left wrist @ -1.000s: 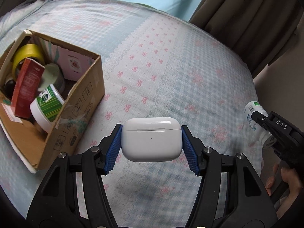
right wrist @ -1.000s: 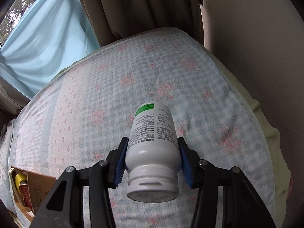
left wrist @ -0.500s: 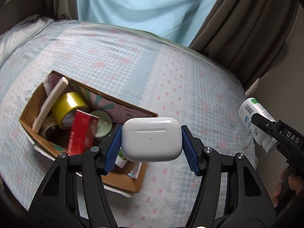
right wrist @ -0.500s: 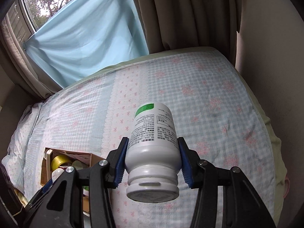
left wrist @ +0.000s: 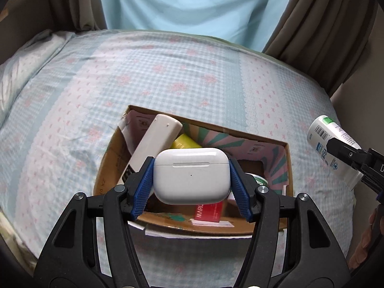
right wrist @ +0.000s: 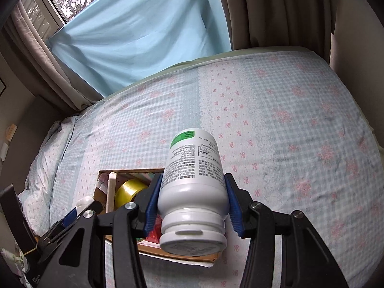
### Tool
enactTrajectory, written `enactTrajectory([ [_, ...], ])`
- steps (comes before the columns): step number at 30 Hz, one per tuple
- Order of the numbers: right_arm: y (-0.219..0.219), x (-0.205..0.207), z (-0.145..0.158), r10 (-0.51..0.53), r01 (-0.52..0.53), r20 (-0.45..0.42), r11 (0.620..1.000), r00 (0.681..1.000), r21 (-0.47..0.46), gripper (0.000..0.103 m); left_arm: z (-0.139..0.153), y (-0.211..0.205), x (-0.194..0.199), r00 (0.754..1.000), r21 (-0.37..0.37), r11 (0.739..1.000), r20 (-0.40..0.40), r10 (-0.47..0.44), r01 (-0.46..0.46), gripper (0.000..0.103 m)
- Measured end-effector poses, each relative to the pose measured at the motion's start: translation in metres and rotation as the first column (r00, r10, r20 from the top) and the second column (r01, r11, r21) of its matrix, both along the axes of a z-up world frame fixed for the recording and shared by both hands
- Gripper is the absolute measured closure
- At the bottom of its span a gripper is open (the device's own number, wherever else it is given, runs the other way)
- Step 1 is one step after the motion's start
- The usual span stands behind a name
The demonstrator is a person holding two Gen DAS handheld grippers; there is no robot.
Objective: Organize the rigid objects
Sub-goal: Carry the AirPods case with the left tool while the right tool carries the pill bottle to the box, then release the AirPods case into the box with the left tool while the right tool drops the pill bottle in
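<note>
Earbud case (left wrist: 190,176): white, glossy, lid seam uppermost; clenched between the blue pads of the left gripper (left wrist: 190,180), held in the air directly over the open cardboard box (left wrist: 289,168).

Pill bottle (right wrist: 193,182): white, green-cornered label, cap toward the camera; gripped at the shoulder by the jaws of the right gripper (right wrist: 193,199), held above the box's right-hand end, clear of the bedding. In the left wrist view the same bottle (left wrist: 332,144) appeared at the far right, well apart from the case, with fingertips (left wrist: 362,240) of the person's hand below it.

Box contents, left wrist view only: cream remote-shaped item (left wrist: 153,146) leaning on the far left wall, a yellow item (left wrist: 186,142) behind the case, red carton (left wrist: 208,212) under it, green-and-white lid (left wrist: 259,180) at right. The right wrist view showed the yellow item as a tape roll (right wrist: 129,192), and alone showed the window (right wrist: 48,7) and the trees outside.

Box edges: far rim and right wall exposed; near rim partly hidden behind the jaws in both views.

Open room: the bed (left wrist: 96,84), in blue check sheet with pink flowers, lay bare on all sides of the box; a pillow (right wrist: 45,168) at the left end, curtains (left wrist: 324,24) and a pale blue cloth (right wrist: 144,31) along the far edge.
</note>
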State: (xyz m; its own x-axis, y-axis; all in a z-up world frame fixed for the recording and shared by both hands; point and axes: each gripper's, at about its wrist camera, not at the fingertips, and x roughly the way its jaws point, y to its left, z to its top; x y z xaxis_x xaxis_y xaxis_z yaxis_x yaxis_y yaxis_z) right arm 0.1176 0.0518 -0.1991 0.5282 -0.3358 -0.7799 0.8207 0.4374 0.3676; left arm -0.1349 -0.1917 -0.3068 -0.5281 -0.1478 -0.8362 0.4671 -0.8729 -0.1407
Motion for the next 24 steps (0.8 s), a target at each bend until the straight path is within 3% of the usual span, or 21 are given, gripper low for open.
enactTrajectory([
  [13,0.031,0.035,-0.054,-0.136,0.142,-0.082,0.988,0.987,0.061,0.057,-0.061,-0.016,-0.001,0.972,0.001,0.978,0.103,-0.209,0.210,0.046],
  [24,0.030,0.035,-0.079,-0.218,0.231,-0.133,0.969,0.967,0.087,0.057,-0.074,0.001,-0.004,0.933,-0.054,0.936,0.115,-0.341,0.349,0.046],
])
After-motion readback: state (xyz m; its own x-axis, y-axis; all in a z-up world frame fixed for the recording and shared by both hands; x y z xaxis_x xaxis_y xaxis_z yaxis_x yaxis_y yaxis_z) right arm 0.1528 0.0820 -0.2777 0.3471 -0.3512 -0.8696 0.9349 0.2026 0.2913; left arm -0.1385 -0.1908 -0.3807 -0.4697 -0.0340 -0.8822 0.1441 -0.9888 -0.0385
